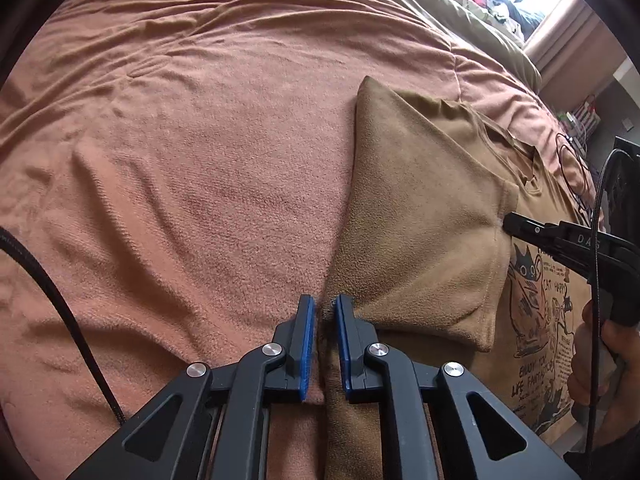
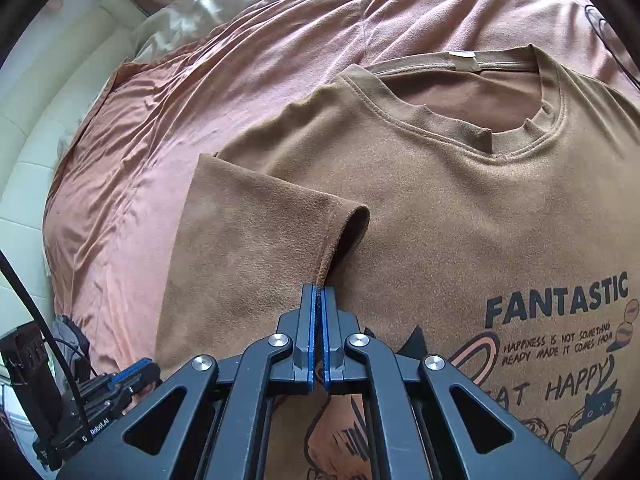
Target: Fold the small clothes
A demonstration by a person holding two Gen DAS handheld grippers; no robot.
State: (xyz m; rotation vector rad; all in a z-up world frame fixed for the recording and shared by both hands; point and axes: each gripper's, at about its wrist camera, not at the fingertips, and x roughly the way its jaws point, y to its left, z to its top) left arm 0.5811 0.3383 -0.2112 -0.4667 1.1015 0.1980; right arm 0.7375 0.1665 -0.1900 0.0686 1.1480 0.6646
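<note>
The left tongs [image 1: 325,307] are seen pinching the side edge of the brown T-shirt [image 1: 416,216], with a ridge of its fabric caught in the narrow gap between the blue pads [image 1: 307,344]. From this grip the cloth is drawn up into a taut triangular fold that rises toward the far side of the bed. The T-shirt is spread on the pink blanket [image 1: 200,160] that covers the bed, to the right of the left tongs. A black cable [image 1: 52,292] is seen crossing the blanket at the left edge of the left wrist view. An olive duvet [image 1: 452,12] lies beyond the blanket, at the top of that view.

The right tongs [image 2: 319,298] are pressed together on the hem of the T-shirt's sleeve [image 2: 264,224], at the lower corner of the cuff. The sleeve is folded inward over the chest, and its open cuff is seen as a dark curl just above the pads. The collar [image 2: 472,136] lies beyond, with a white label [image 2: 463,60] at the back of the neck. The black print [image 2: 556,304] with the word FANTASTIC is seen to the right of the right tongs. In the left wrist view the right tongs are seen from the side, tip against the sleeve seam, and the person's right hand [image 1: 600,364] is wrapped around the handle.
</note>
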